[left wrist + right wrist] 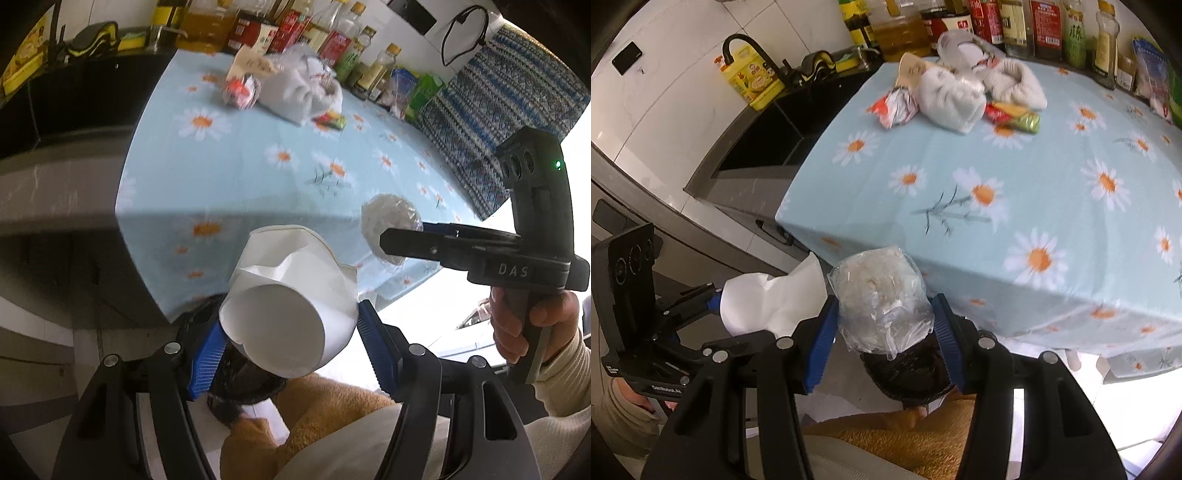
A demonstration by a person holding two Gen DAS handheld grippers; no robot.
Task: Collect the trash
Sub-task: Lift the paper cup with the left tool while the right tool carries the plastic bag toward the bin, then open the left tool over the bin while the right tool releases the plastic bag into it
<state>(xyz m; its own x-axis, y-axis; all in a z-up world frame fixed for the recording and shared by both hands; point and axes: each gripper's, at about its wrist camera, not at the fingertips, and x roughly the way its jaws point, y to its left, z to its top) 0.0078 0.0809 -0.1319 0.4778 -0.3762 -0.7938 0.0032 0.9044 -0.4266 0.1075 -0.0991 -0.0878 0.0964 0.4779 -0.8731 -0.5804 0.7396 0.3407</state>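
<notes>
Jaws: left gripper point(291, 336) pinches crushed paper cup point(291, 299); right gripper point(884, 332) clamps plastic wad point(882, 295) (both off table edge). Remaining trash pile point(956, 92) at 12 o'clock on table point(1052, 177).

Both views ride on hand-held grippers off the near edge of the table point(229, 177), looking forward along the fingers and down across its top toward the bottles point(332, 37) at the far wall. The left wrist view sits left and low, close behind the left gripper point(291, 332), and catches the right gripper point(384, 236) at its right side. The right wrist view sits close behind the right gripper point(882, 325) and shows the left gripper point(716, 299) at its lower left. Both share the table point(1015, 177), the bottles point(1045, 26) and the sink point(757, 144).
</notes>
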